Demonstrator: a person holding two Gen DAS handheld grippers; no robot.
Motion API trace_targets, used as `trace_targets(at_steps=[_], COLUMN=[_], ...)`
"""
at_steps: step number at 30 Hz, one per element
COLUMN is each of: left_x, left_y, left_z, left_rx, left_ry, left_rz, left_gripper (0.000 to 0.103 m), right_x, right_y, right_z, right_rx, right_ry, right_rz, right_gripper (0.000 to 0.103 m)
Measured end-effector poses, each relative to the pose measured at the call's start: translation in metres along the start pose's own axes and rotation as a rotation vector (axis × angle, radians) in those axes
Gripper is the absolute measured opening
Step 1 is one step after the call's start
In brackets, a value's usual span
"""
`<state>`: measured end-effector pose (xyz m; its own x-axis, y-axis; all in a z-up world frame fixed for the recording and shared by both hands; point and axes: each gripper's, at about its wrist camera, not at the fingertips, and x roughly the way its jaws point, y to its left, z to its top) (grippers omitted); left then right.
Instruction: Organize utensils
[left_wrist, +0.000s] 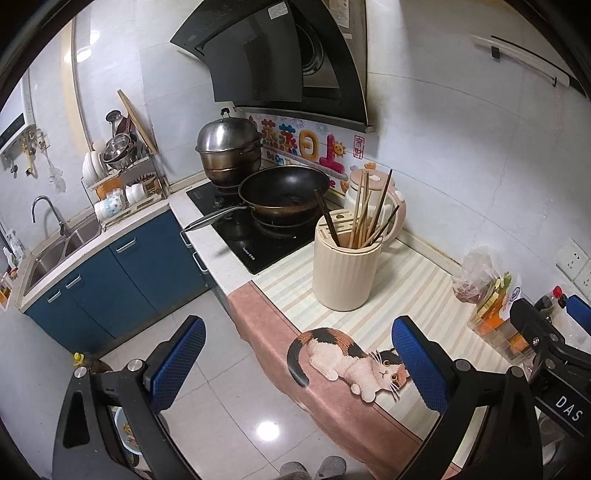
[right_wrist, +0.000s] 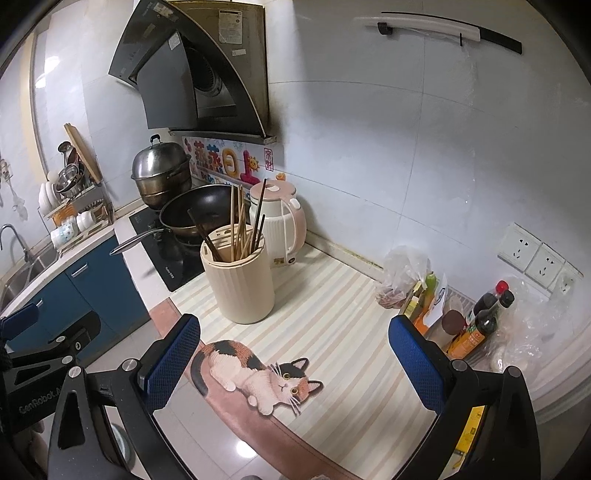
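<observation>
A cream ribbed utensil holder (left_wrist: 345, 271) stands on the striped counter mat (left_wrist: 413, 295), with several wooden and dark chopsticks (left_wrist: 364, 210) upright in it. It also shows in the right wrist view (right_wrist: 242, 288) with its chopsticks (right_wrist: 242, 225). My left gripper (left_wrist: 299, 363) is open and empty, held off the counter's front edge over the cat picture (left_wrist: 351, 360). My right gripper (right_wrist: 293, 363) is open and empty, above the mat (right_wrist: 347, 310) in front of the holder. Each gripper shows at the edge of the other's view.
A pink-and-white kettle (right_wrist: 282, 229) stands behind the holder. A black wok (left_wrist: 282, 192) and steel steamer pot (left_wrist: 229, 147) sit on the stove. Sauce bottles (right_wrist: 480, 321) and plastic bags (right_wrist: 404, 275) line the right wall. A dish rack (left_wrist: 122, 173) and sink (left_wrist: 55, 247) are at left.
</observation>
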<state>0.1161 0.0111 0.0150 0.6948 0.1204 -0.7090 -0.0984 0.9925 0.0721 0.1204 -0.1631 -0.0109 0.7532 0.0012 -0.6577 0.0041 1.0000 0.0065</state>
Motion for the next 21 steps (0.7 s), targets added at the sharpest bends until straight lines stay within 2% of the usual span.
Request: trace_targets(at_steps=[21], left_x=[0.0021], left_y=[0.004], left_z=[-0.0014], left_rx=[-0.004], left_ry=[0.008], left_rz=[0.003], left_gripper=[0.103], right_x=[0.0049], right_y=[0.0071], right_z=[0.0027], right_rx=[-0.017], right_ry=[0.016], right_rz=[0.009], right_gripper=[0.103])
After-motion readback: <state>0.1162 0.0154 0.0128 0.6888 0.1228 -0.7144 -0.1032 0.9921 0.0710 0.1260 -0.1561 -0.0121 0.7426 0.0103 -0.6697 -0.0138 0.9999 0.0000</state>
